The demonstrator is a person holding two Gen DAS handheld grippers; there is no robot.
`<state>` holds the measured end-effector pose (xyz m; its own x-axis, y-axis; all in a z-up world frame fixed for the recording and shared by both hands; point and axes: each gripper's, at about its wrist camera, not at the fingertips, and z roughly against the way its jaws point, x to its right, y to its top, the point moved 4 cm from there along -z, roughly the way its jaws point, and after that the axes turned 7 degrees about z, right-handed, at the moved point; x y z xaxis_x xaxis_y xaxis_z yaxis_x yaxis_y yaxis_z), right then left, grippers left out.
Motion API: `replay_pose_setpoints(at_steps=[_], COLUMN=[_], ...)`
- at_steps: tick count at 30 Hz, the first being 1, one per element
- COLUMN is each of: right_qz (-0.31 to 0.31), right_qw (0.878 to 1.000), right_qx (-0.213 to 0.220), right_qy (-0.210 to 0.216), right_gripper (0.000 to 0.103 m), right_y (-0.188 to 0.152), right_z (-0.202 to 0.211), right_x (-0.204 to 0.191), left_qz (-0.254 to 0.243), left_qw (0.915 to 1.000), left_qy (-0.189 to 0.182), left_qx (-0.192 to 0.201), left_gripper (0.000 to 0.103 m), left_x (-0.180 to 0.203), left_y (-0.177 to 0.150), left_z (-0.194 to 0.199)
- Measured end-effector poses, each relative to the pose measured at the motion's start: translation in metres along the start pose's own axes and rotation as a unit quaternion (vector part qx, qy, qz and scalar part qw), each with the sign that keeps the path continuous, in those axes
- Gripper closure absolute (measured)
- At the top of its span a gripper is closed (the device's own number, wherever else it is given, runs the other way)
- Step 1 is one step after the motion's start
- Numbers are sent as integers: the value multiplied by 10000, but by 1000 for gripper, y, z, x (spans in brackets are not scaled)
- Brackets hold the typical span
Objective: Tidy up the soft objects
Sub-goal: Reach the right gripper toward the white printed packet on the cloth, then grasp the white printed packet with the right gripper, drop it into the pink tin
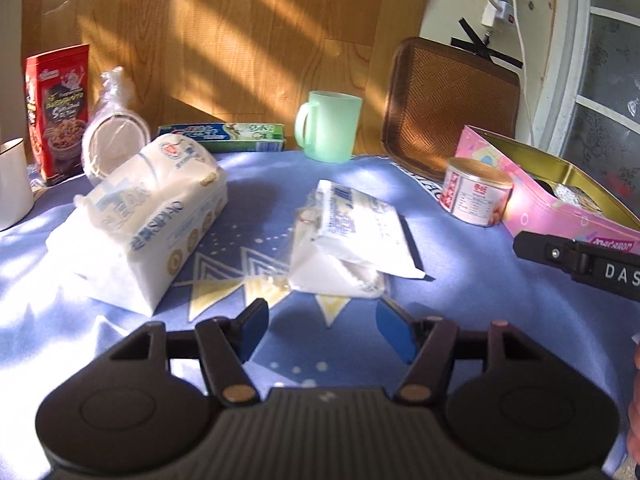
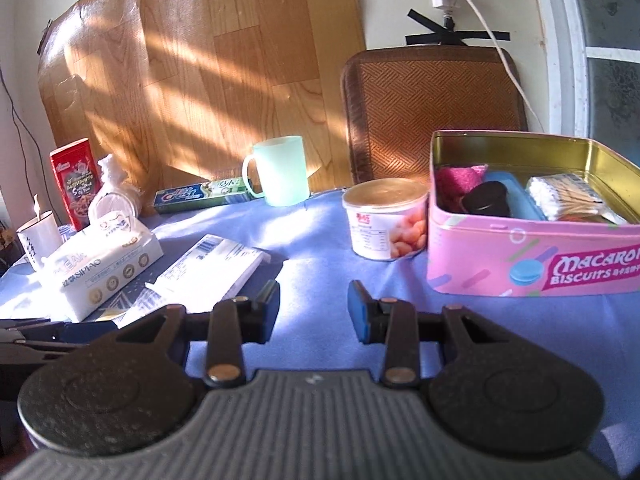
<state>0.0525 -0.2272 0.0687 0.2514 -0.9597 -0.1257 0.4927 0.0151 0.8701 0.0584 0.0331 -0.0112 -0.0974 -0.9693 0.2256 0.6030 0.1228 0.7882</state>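
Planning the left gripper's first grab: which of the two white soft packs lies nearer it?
The flat, crumpled pack straight ahead of the left gripper; the bulkier tissue pack sits farther left.

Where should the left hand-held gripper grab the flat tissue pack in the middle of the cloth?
Probably the near end of the flat tissue pack, coming in low from the front. That end is crumpled and lifted off the blue cloth, giving the open left hand-held gripper something to pinch; the rest lies flat. The larger tissue pack sits apart, leaving room.
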Motion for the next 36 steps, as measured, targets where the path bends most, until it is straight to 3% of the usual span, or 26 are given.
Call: replay_pose_setpoints(at_steps=[5, 10, 11, 14, 17, 23, 29, 32, 36], right_qz=[22, 29, -34, -257, -599, -525, 120, 490, 600], right_qw=[9982, 9936, 9929, 9899, 9849, 9874, 9906, 9912, 9906], right_qx=[-271, -485, -570, -918, -1130, -963, -973, -879, -791], right_qy=[543, 1015, 1042, 1045, 1168, 1143, 957, 864, 939], right_gripper=[58, 18, 16, 16, 25, 28, 28, 28, 25], right_y=[8, 23, 24, 24, 18, 8, -25, -37, -44], right_z=[-23, -57, -67, -95, -102, -62, -10, 10, 18], right_x=[-27, -52, -54, -54, -46, -17, 8, 10, 11], left_qz=[609, 1149, 1161, 1065, 927, 963, 741, 576, 467], left_qw=[9979, 9929, 9926, 9935, 9947, 9945, 9969, 9961, 9861], left_qy=[109, -141, -155, -127, -115, -147, -238, -663, -1528], left_qx=[188, 272, 308, 390, 434, 377, 119, -59, -458], left_gripper=[42, 42, 42, 42, 40, 38, 39, 40, 40], left_x=[-38, -57, -57, -54, -48, -50, -37, -13, 34], left_y=[4, 5, 5, 5, 3, 3, 3, 6, 7], left_z=[5, 7, 8, 10, 12, 9, 3, 2, -1])
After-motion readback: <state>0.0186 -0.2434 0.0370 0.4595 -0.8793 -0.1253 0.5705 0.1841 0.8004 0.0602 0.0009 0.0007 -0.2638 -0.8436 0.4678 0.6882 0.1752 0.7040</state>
